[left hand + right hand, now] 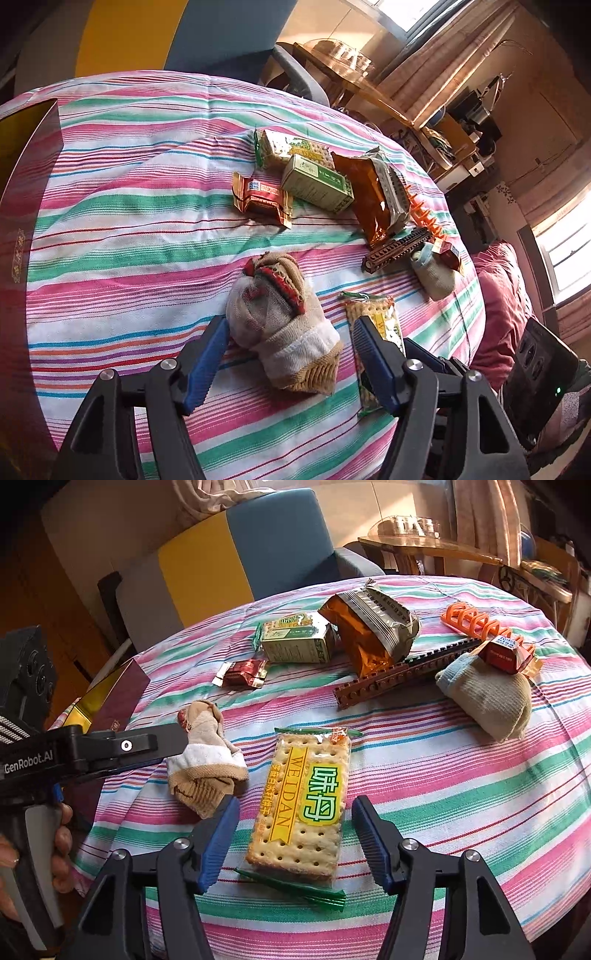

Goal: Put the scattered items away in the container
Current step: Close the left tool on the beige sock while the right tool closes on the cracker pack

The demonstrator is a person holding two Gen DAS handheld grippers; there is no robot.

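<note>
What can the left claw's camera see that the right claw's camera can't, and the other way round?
Only the left view shows the left claw open from behind, its fingers either side of the rolled sock, plus a red cushion past the table edge.

Only the right view shows the person's hand on the left handle, and the right claw open around the Weidan cracker pack.

Both show the striped cloth, the dark red box, the green box and the orange bag.
</note>
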